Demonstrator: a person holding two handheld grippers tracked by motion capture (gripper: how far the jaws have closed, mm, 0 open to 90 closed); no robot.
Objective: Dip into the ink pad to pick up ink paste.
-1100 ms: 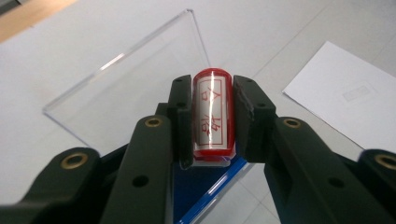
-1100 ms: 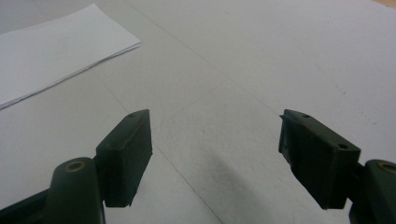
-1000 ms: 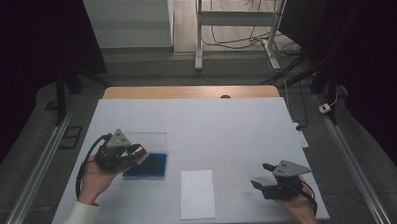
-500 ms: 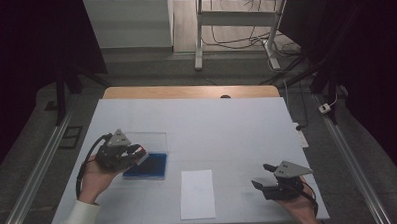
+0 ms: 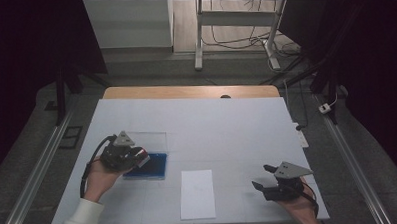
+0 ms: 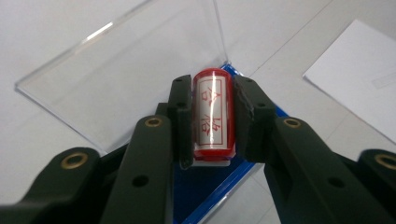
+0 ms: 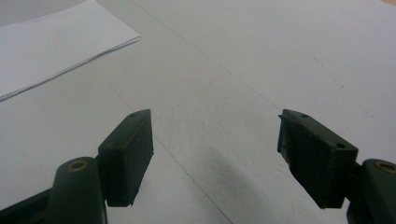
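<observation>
— Where was the stamp (image 6: pixel 212 114), and how did it lie?
— Pinched between the left gripper (image 6: pixel 212 119) jaws, above the blue ink pad (image 5: pixel 149 166); its long axis ran along the jaws.
— The right gripper (image 7: pixel 215 154)?
— Jaws spread, above the table (image 5: pixel 237 125), beside the paper (image 5: pixel 198 193).

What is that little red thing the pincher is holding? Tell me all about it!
It is a small stamp, a stubby red cylinder with a white label printed in red characters, under a shiny, clear-looking shell. The left gripper pinches it between its two black jaws, one on each side. It is held over a blue ink pad whose clear lid lies open behind. Whether its bottom touches the pad cannot be told.
</observation>
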